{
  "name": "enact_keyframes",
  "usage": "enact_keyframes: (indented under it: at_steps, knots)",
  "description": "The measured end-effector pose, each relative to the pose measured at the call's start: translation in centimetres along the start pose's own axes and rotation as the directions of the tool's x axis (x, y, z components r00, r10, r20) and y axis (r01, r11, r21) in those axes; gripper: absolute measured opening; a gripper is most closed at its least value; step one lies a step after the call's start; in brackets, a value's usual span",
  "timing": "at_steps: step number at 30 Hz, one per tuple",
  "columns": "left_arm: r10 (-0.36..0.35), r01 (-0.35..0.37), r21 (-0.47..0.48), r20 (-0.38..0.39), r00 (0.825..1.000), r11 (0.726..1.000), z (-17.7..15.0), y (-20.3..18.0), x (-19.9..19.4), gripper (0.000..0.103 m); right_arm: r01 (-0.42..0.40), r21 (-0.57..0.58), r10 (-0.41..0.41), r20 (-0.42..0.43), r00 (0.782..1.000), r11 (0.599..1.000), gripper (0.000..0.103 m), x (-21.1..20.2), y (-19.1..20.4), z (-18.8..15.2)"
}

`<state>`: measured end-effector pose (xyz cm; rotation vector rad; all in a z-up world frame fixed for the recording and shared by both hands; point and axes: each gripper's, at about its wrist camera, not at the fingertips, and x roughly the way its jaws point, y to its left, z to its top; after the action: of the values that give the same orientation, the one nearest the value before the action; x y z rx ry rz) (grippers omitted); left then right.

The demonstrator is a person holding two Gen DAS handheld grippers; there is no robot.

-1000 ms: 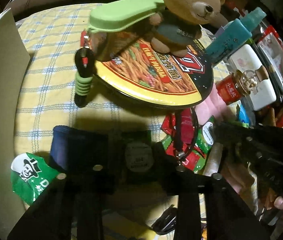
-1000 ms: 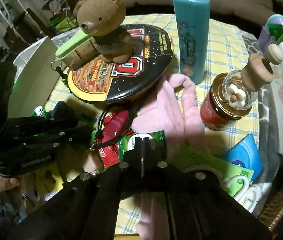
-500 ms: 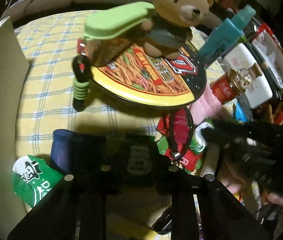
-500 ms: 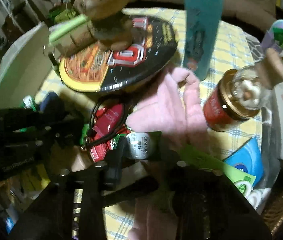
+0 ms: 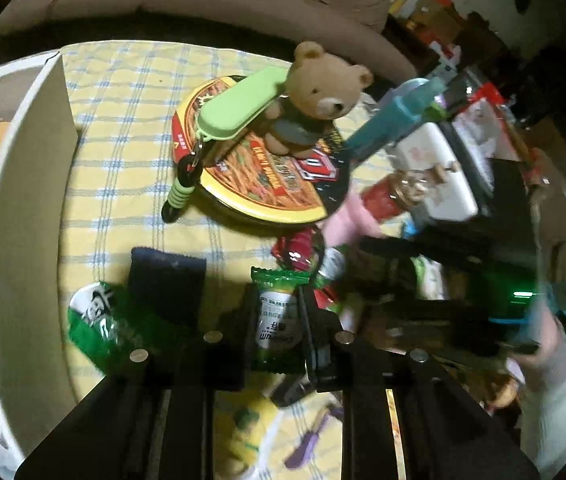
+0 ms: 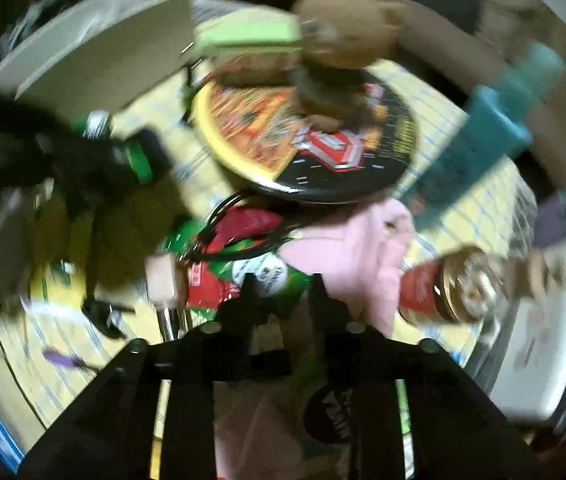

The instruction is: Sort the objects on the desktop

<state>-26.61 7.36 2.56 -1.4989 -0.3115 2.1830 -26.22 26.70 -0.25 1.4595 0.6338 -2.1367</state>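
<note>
Left wrist view: your left gripper (image 5: pixel 279 320) is clamped on a small green snack packet (image 5: pixel 277 316), its pads pressing the packet's two long edges while the crimped top sticks out ahead of the fingers; the packet appears lifted clear of the yellow checked tablecloth (image 5: pixel 123 160). Take the round noodle-bowl lid (image 5: pixel 263 172) as your landmark: the held packet sits on the near side of it, the white bin wall (image 5: pixel 31 208) stands well to its left, the teddy bear (image 5: pixel 315 96) and a light-green case (image 5: pixel 239 108) rest on top of it, and the teal bottle (image 5: pixel 387 128) leans just to its right. A dark blue pouch (image 5: pixel 167 280) and a green foil bag (image 5: pixel 99 320) lie between the lid's near edge and the bin. To carry this step well, keep the squeeze even, since the thin wrapper looks likely to slip or twist, raise it enough to pass over the pouch, then travel left toward the bin before letting go. Right wrist view (badly blurred): your right gripper (image 6: pixel 281 292) is opening, with nothing visibly pinched between its fingers; it hovers over another green packet (image 6: pixel 271 276) and a red wrapper (image 6: pixel 239 224) on the near side of the same lid, beside the pink cloth (image 6: pixel 355 248). Hold it clear of the left hand's path.
</note>
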Motion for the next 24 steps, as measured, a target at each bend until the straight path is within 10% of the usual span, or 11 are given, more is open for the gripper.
enact_keyframes:
  at_steps: [8, 16, 24]
  knots:
    - [-0.092, 0.091, -0.012, -0.011, 0.996, 0.996, -0.5, 1.0, -2.7, 0.020, -0.109, -0.129, 0.099, -0.083, 0.992, 0.986, 0.054, 2.5, -0.9, 1.5]
    - [-0.131, 0.131, -0.006, 0.000, 0.991, 0.991, -0.7, 1.2, -3.5, 0.020, -0.124, -0.096, 0.122, -0.030, 0.992, 0.988, 0.011, 0.0, -1.6, -0.7]
    - [-0.144, 0.145, -0.042, 0.031, 0.989, 0.989, -1.5, 2.3, -6.6, 0.020, -0.109, 0.024, 0.106, 0.089, 0.990, 0.994, 0.008, -7.1, -3.0, -3.3]
